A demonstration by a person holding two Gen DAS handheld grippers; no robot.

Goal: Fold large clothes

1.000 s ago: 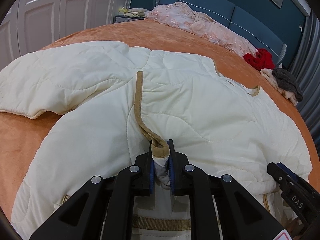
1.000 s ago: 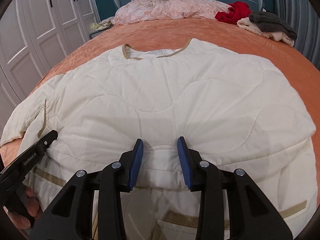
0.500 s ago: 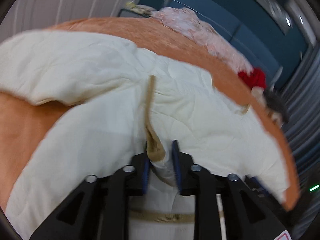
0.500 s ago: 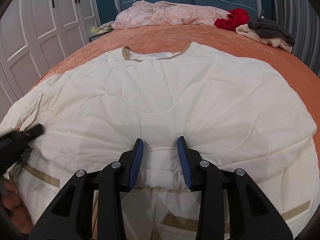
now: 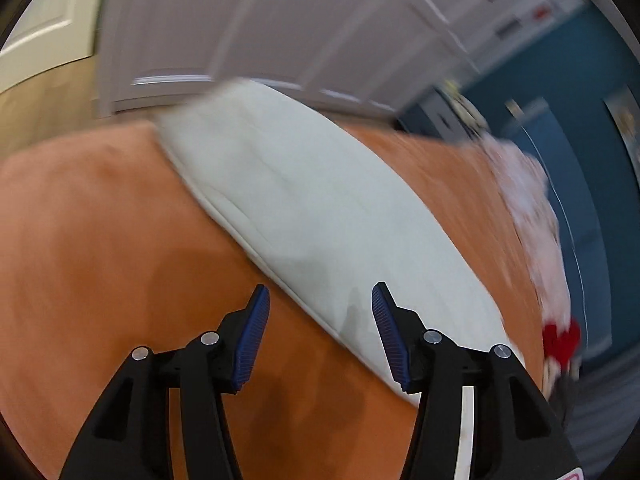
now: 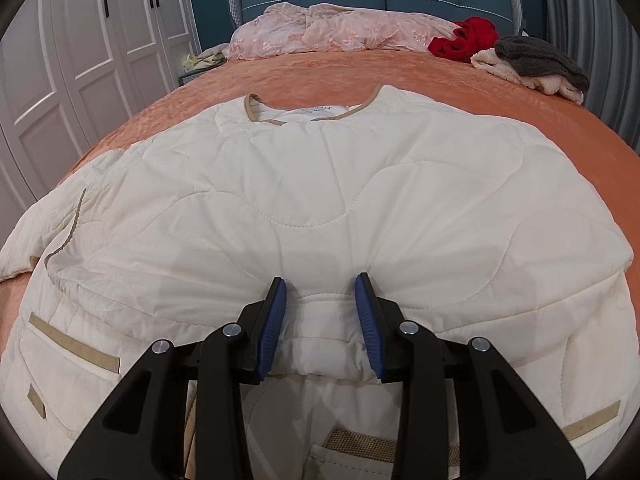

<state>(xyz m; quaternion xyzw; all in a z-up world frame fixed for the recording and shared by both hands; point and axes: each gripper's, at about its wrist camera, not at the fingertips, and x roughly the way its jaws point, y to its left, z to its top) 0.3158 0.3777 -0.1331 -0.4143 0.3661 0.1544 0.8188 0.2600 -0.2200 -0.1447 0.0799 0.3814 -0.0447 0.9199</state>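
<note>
We judge folding barely begun: right claw [image 6: 320, 312] pinches the jacket [image 6: 320, 184] hem at 6 o'clock, left claw [image 5: 320, 316] released, sleeve [image 5: 304, 200] still unfolded.

Left claw [image 5: 320, 336]: has released the tan-trimmed edge of the cream quilted jacket [image 6: 320, 208] it was pinching; its jaws now stand wide apart with nothing between them. It has swung left, away from the jacket front, and now faces the jacket's sleeve [image 5: 320, 216] and the orange bedspread [image 5: 100, 240], the view motion-blurred. It has left the right wrist view.
</note>
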